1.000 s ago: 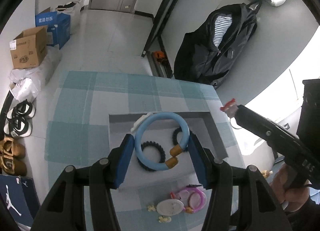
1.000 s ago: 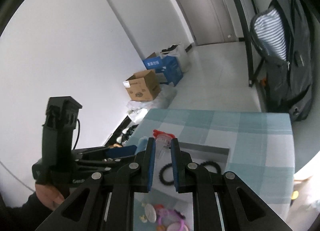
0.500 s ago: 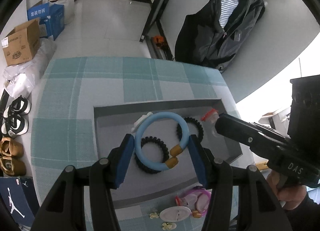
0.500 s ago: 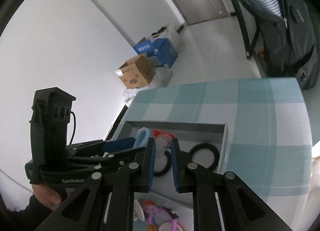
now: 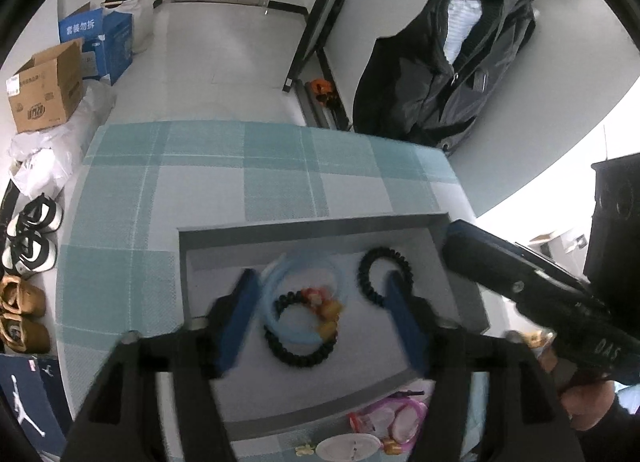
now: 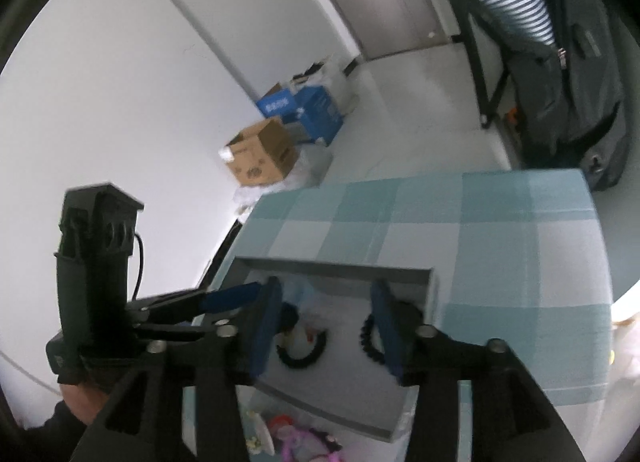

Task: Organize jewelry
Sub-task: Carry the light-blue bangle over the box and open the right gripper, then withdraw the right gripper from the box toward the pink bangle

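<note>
Jewelry now lies released in the grey tray: the blue bangle rests on the tray floor, overlapping a black beaded bracelet, with a small red-and-yellow piece inside it. Both pairs of tongs have just been opening. The left tongs stand wide, pads clear of the bangle; the right tongs are parted and hold nothing. Two items appear delivered. More pieces wait on the desk near the tray. Both tongs point down over the tray, hands low behind.
</note>
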`<act>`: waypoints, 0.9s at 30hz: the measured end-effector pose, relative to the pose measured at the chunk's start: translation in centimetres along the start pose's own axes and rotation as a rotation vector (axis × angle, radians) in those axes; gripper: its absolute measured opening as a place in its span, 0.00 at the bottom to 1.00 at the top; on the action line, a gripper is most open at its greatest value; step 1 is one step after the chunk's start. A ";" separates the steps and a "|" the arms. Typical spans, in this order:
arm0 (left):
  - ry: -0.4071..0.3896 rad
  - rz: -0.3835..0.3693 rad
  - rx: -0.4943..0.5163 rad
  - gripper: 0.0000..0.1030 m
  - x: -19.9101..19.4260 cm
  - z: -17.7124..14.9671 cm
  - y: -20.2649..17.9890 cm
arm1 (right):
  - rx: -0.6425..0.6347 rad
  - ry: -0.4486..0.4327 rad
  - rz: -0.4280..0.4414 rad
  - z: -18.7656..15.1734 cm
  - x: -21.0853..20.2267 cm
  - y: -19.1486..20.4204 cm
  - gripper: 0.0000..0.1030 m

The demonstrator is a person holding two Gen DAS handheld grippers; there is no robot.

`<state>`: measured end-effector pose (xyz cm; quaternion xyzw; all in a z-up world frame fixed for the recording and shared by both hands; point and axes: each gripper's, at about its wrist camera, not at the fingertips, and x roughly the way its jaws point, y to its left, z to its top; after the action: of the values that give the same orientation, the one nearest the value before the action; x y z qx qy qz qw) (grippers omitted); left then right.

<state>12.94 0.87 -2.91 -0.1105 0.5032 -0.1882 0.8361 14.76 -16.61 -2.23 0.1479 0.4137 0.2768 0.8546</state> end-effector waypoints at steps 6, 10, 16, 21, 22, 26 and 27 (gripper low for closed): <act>-0.070 -0.038 -0.035 0.74 -1.7 0.1 0.8 | 0.046 -0.081 0.000 0.2 -2.6 -1.2 0.56; -0.139 -0.011 -0.019 0.74 -3.1 -0.1 0.5 | 0.037 -0.112 -0.016 -0.1 -3.8 -0.9 0.64; -0.245 0.096 0.009 0.74 -5.4 -1.4 0.0 | 0.012 -0.136 -0.002 -1.0 -4.9 0.2 0.75; -0.254 0.154 0.016 0.74 -6.1 -3.1 -0.2 | -0.026 -0.143 -0.011 -2.3 -5.8 0.9 0.79; -0.252 0.155 0.020 0.74 -6.2 -3.4 -0.4 | -0.024 -0.139 -0.015 -2.6 -5.9 0.9 0.79; -0.231 0.177 0.018 0.74 -6.3 -4.7 -0.7 | -0.014 -0.128 -0.041 -4.2 -6.5 1.1 0.83; -0.223 0.172 0.012 0.74 -6.2 -5.0 -0.8 | -0.017 -0.126 -0.057 -4.5 -6.6 1.2 0.84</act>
<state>5.75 2.78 -0.03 -0.0820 0.4137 -0.1054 0.9006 7.40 -19.47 -0.29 0.1457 0.3605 0.2459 0.8879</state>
